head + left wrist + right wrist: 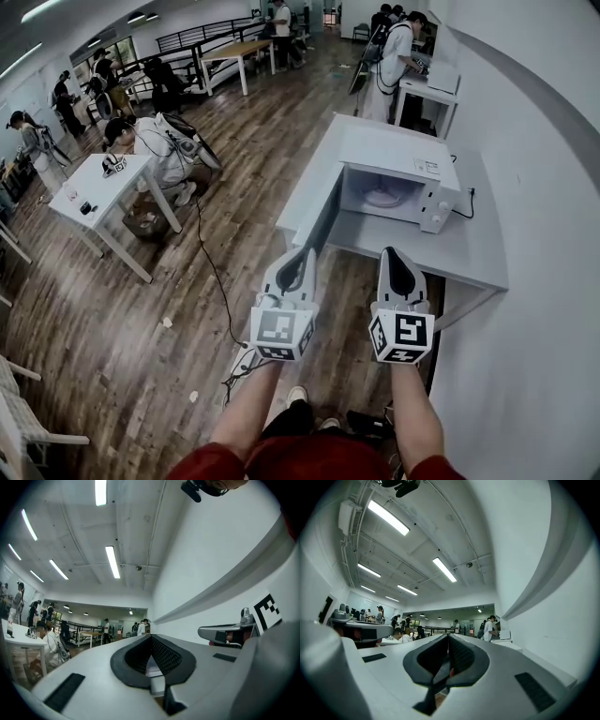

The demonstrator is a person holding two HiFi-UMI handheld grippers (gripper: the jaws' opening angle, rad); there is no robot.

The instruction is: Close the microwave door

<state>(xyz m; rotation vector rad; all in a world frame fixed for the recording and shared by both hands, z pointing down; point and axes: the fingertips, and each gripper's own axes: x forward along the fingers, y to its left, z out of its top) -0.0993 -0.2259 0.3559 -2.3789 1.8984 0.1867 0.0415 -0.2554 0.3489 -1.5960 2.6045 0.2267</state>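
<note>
A white microwave (398,159) stands on a grey table (469,253) against the right wall. Its dark door (328,217) is swung open to the left, and a white plate (382,198) lies inside the cavity. My left gripper (307,253) is held in the air just in front of the door's outer edge, jaws shut and empty. The right gripper (391,251) hovers beside it, short of the table's front edge, jaws together with nothing between them. Both gripper views look over the closed jaws (151,637) (448,635) at ceiling and wall; the microwave is hidden there.
A black cable (216,272) runs across the wood floor at the left. A white table (103,187) with a person crouched beside it stands further left. At the back another person (398,56) works at a second table. The white wall closes the right side.
</note>
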